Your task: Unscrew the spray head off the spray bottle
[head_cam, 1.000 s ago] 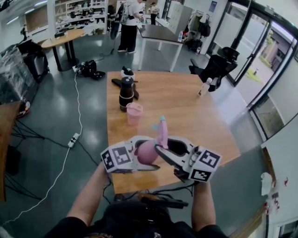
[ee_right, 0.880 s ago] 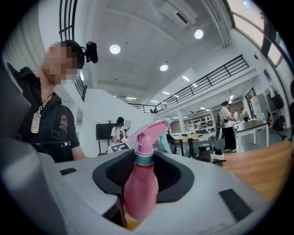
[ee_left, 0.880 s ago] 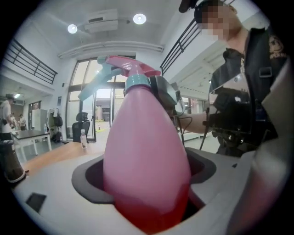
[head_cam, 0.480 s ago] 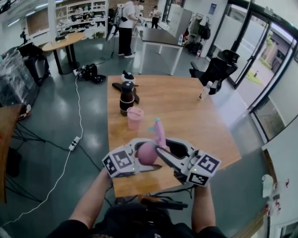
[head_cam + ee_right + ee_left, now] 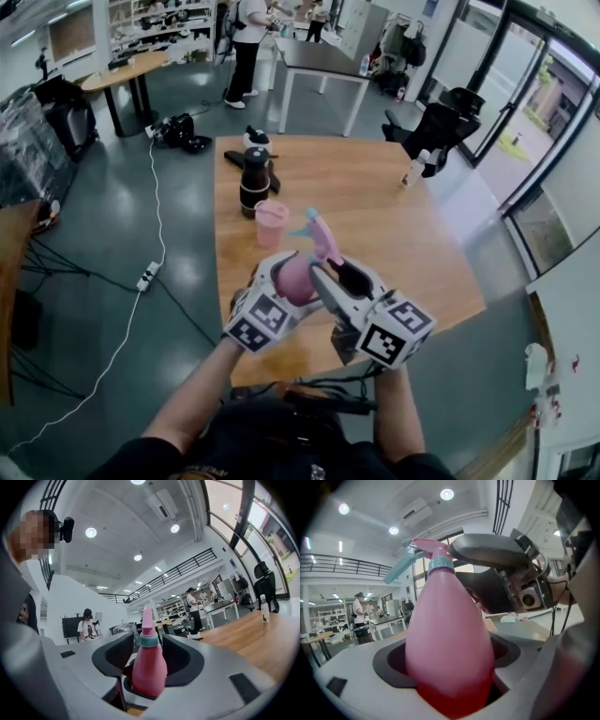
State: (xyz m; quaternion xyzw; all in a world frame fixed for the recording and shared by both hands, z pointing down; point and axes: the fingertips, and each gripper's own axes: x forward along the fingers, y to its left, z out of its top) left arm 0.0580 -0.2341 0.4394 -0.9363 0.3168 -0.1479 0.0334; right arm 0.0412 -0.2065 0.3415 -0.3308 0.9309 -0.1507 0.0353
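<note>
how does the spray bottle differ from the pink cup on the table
The spray bottle is held off the table in the left gripper; the cup stands on the table, untouched. The bottle is egg-shaped and narrows to a teal collar and a spray head; the cup is a plain, near-straight shape with no head. Both are pink.

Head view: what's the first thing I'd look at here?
The bright pink spray bottle jumps out first. The left gripper holds it up over the near edge of the wooden table, with its pink and teal spray head pointing upward. The right gripper has its jaws around the bottle's top, and they are opening. Farther back on the table, a pink cup stands close to a dark bottle.
</note>
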